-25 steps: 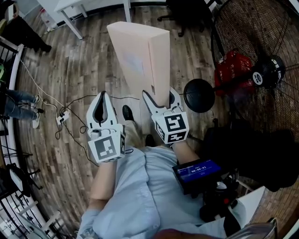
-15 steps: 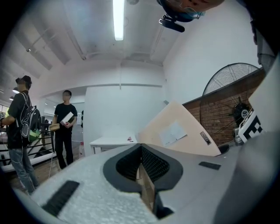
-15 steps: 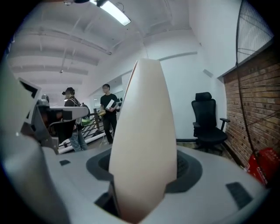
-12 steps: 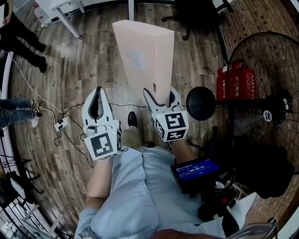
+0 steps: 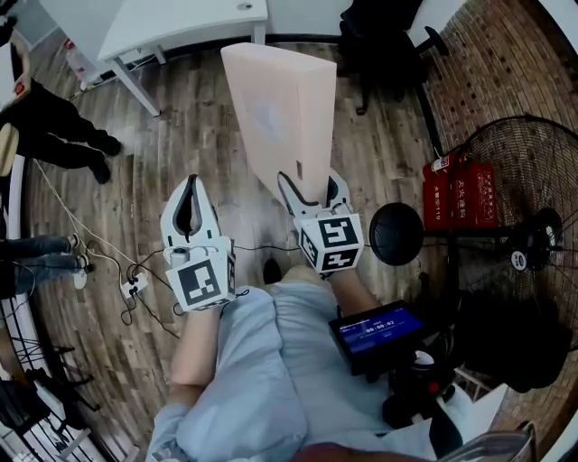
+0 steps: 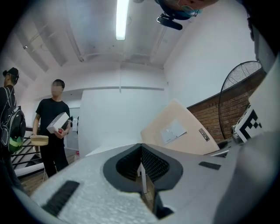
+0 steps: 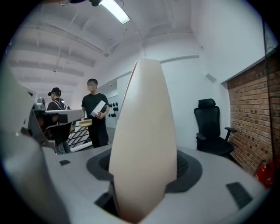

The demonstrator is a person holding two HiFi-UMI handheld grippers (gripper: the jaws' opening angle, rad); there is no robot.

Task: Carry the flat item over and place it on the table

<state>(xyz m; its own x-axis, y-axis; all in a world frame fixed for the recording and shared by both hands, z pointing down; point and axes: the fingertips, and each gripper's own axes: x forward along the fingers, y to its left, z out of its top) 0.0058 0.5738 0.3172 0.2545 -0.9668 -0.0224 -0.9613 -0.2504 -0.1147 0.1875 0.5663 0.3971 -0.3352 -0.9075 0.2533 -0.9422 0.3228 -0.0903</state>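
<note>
The flat item is a pale peach box (image 5: 282, 108), held on edge and sticking out ahead of me. My right gripper (image 5: 312, 187) is shut on its near end. In the right gripper view the box (image 7: 146, 131) fills the gap between the jaws and hides their tips. My left gripper (image 5: 190, 200) hovers to the left of the box, apart from it, shut and empty. In the left gripper view its pads (image 6: 141, 153) meet, and the box (image 6: 179, 131) shows to the right. The white table (image 5: 172, 20) stands ahead at the top of the head view.
A black office chair (image 5: 384, 36) stands right of the table. On the right are a large floor fan (image 5: 528, 235) and red canisters (image 5: 461, 191). People (image 5: 54, 126) stand at the left. Cables and a power strip (image 5: 134, 287) lie on the wooden floor.
I have walked forward with the box. The white table has come into view ahead, the fan and red canisters have slid off to the right. Both grippers keep their pose.
</note>
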